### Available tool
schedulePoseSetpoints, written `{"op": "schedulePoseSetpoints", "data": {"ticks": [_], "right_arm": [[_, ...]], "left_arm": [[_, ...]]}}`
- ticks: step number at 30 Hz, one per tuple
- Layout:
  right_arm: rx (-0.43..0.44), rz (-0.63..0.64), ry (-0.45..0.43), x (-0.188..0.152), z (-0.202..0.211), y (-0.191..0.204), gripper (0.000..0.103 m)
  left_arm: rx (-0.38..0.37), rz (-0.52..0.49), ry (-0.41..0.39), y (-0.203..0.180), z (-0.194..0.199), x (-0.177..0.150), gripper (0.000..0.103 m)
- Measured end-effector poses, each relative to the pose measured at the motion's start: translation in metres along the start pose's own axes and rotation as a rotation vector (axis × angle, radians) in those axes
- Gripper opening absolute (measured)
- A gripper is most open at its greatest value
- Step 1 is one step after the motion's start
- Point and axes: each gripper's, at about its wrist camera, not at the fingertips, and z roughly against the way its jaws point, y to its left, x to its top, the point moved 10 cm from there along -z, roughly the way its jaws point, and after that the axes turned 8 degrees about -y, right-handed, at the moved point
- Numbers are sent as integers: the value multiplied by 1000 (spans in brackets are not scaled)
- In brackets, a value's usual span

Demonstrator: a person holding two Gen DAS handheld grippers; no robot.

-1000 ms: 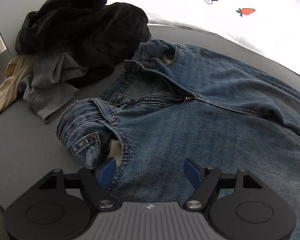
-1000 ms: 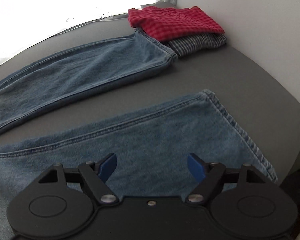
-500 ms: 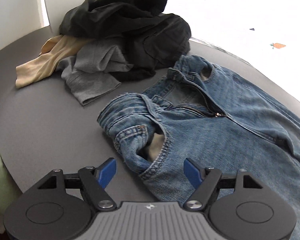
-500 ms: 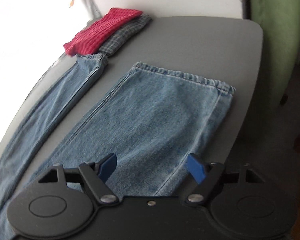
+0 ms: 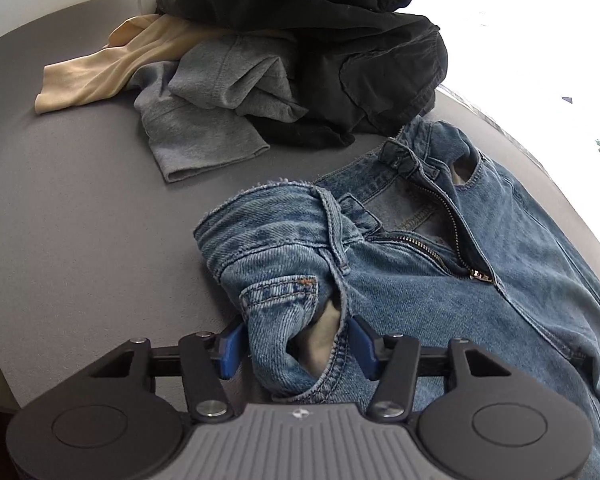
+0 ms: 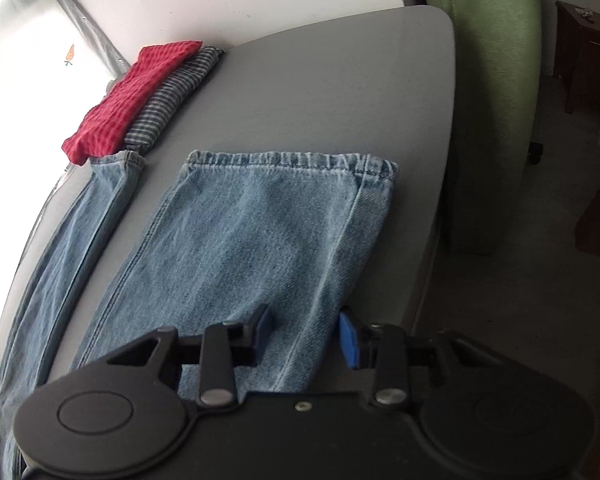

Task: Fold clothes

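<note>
Left wrist view shows the left tool [image 5: 294, 346] open around the jeans [image 5: 440, 280] pocket corner; the jeans lie spread flat on the table [image 5: 80, 220]. The right tool [image 6: 306, 330] is open around a leg edge. Next, I think both should squeeze shut.

Home room — laundry pile [image 5: 300, 40], green armchair [image 6: 492, 80], wooden furniture [image 6: 584, 32]

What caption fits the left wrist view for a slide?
Left gripper straddling the jeans at the front pocket, unfolded clothes pile behind.
</note>
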Motion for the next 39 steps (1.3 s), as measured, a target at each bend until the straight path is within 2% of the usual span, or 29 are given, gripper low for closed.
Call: {"op": "schedulePoseSetpoints", "data": {"ticks": [2,3,4,7,10,12,14,16,21,26,29,34,39], "right_arm": [[-29,17,0,4,-1,0,22],[-39,44,1,6,-1,2,5],[-38,70,4,10,0,5,4],[-25,101,-18,26,11,18,3],[21,39,-52,50,33,29,3],[39,17,-82,67,51,37,3],[38,46,-123,84,69,45,3],[27,73,-144,95,78,49,3],[33,61,-114,104,65,57,3],[42,196,-142,108,45,116,3],[73,199,-130,116,22,157,3],[121,244,-119,137,-29,243,3],[133,298,-91,147,-102,336,3]], "left_arm": [[7,38,-13,0,0,2,36],[27,53,-19,1,1,4,27],[56,66,-24,4,3,6,17],[82,102,-43,3,18,16,15],[82,132,-67,-1,38,29,14],[47,126,-107,-9,58,49,14],[19,141,-128,-15,79,60,14],[19,139,-151,-17,94,67,13],[36,162,-150,-31,84,77,12],[52,190,-151,-46,74,89,12],[33,228,-178,-68,60,111,11],[-7,202,-219,-132,20,152,11],[3,132,-215,-207,-51,182,11]]}}
